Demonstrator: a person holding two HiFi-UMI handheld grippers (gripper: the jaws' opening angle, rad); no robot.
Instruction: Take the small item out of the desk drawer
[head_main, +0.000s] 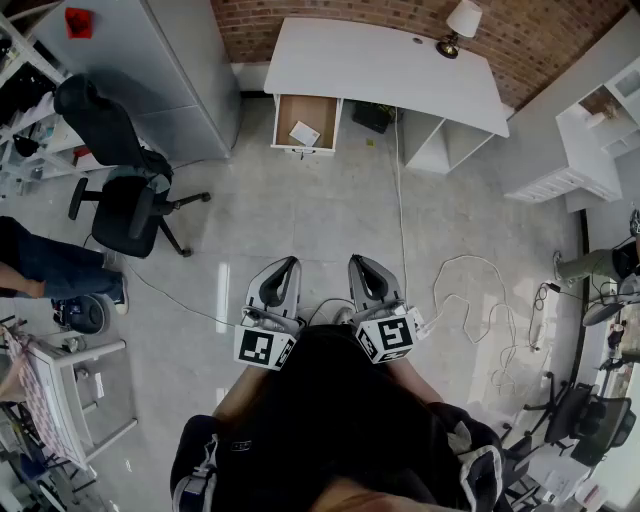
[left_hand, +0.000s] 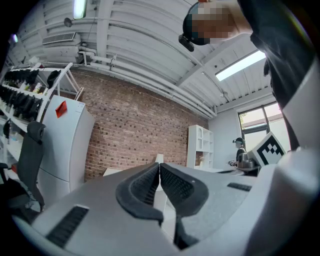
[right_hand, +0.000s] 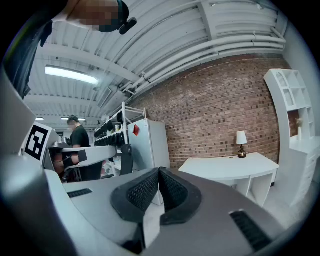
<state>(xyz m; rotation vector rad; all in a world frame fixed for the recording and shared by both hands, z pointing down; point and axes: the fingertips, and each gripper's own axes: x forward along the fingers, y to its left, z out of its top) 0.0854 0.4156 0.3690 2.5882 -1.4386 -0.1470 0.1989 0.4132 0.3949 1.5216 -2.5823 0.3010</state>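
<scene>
A white desk (head_main: 380, 65) stands against the brick wall at the top of the head view. Its wooden drawer (head_main: 307, 122) is pulled out at the left end. A small white flat item (head_main: 304, 133) lies inside it. My left gripper (head_main: 293, 262) and right gripper (head_main: 354, 261) are held side by side close to my body, far back from the desk. Both are shut with nothing between the jaws. In the right gripper view the desk (right_hand: 230, 167) and its lamp (right_hand: 241, 138) show ahead. The left gripper (left_hand: 159, 165) points level at the brick wall.
A black office chair (head_main: 125, 200) stands left of the path, beside a grey cabinet (head_main: 150, 70). White cables (head_main: 470, 300) trail over the tiled floor on the right. A person (head_main: 45, 265) sits at the far left. White shelving (head_main: 590, 140) stands at the right.
</scene>
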